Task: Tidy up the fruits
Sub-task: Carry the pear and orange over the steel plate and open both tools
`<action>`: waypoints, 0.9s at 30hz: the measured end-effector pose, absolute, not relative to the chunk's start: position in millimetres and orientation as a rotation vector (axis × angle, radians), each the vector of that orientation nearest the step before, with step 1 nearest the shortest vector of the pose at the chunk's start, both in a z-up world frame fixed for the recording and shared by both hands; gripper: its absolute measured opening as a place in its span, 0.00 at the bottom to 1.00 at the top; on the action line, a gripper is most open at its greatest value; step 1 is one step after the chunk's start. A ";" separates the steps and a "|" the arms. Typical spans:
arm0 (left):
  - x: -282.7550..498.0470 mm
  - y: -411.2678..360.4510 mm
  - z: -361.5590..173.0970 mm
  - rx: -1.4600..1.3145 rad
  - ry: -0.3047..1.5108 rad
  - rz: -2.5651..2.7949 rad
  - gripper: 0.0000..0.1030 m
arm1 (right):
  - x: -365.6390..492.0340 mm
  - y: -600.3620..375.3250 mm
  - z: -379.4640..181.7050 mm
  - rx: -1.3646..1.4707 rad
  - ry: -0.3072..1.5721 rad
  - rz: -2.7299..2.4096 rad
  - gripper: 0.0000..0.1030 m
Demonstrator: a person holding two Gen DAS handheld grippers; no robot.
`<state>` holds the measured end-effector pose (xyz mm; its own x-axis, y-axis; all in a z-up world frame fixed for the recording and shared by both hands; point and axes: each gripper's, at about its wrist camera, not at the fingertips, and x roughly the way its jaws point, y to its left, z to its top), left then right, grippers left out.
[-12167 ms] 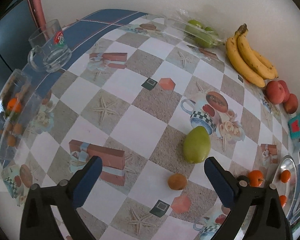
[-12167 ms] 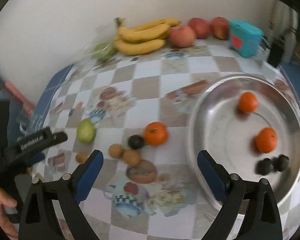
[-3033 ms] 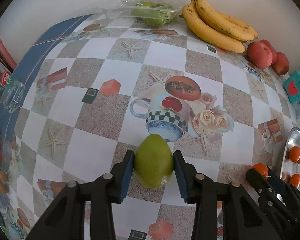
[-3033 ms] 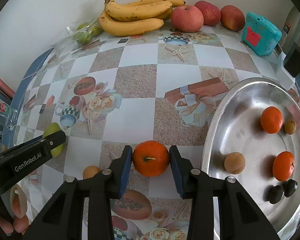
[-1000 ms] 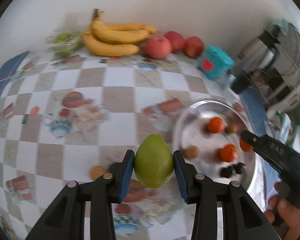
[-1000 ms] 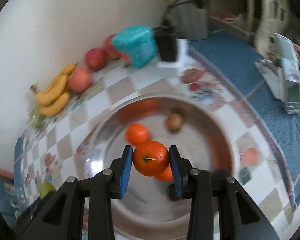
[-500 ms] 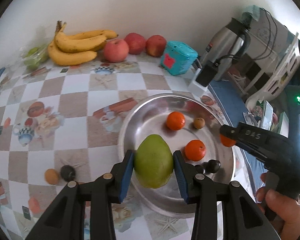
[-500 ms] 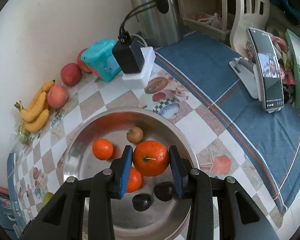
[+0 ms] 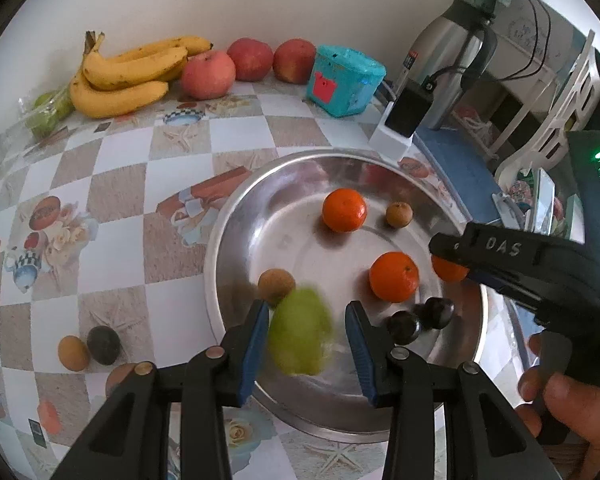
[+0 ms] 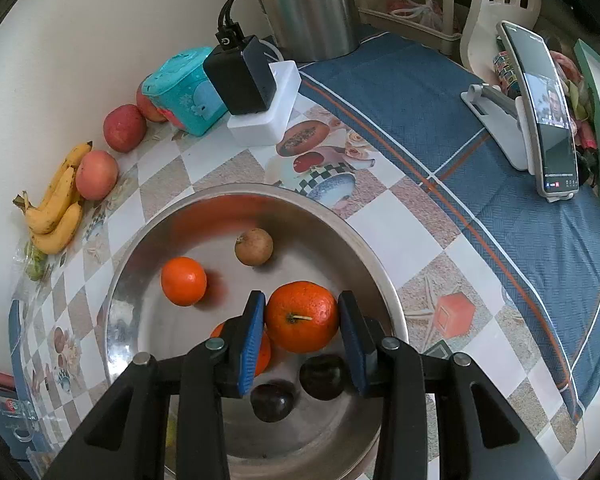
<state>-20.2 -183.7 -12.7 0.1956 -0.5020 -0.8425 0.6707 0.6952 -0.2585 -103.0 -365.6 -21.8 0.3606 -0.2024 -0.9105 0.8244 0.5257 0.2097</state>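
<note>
My left gripper (image 9: 307,330) has its jaws parted above the near side of the steel bowl (image 9: 236,216). A green pear (image 9: 300,330), blurred by motion, sits loose between them with gaps on both sides. My right gripper (image 10: 302,322) holds an orange (image 10: 302,316) over the same bowl (image 10: 364,248); a thin gap shows beside its right pad. It also shows in the left wrist view (image 9: 456,264). Two oranges (image 9: 345,210), brown fruits (image 9: 276,286) and dark fruits (image 9: 404,326) lie in the bowl.
A brown fruit (image 9: 73,353) and a dark fruit (image 9: 103,345) lie on the checkered tablecloth left of the bowl. Bananas (image 9: 128,68), apples (image 9: 208,74), a teal box (image 9: 342,80), a charger (image 10: 256,92), a kettle (image 9: 448,68) line the wall. A phone on a stand (image 10: 548,108) stands to the right.
My left gripper's jaws have opened and the pear has come loose, dropping toward the bowl. My right gripper has moved lower over the bowl with its orange and its jaws have begun to part.
</note>
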 end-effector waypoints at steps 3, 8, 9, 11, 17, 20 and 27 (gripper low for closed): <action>-21.9 -184.6 -7.9 0.183 1.085 -0.835 0.53 | -103.4 -365.8 -21.4 0.758 0.983 -0.751 0.38; -20.7 -183.5 -2.8 0.178 1.079 -0.829 0.54 | -103.4 -365.7 -17.9 0.751 0.972 -0.757 0.46; -19.1 -181.8 -1.6 0.170 1.080 -0.821 0.55 | -102.9 -365.3 -17.0 0.749 0.970 -0.754 0.46; -15.0 -177.4 0.5 0.150 1.084 -0.803 0.59 | -101.7 -363.2 -14.2 0.737 0.969 -0.750 0.46; 8.3 -154.1 5.3 0.091 1.106 -0.655 0.62 | -91.6 -348.6 -0.7 0.656 0.970 -0.722 0.47; 21.5 -138.0 3.5 0.059 1.130 -0.570 0.63 | -84.9 -337.3 5.4 0.619 0.970 -0.684 0.48; 46.8 -101.7 -3.9 0.063 1.164 -0.358 0.70 | -66.2 -305.0 14.1 0.536 0.983 -0.584 0.62</action>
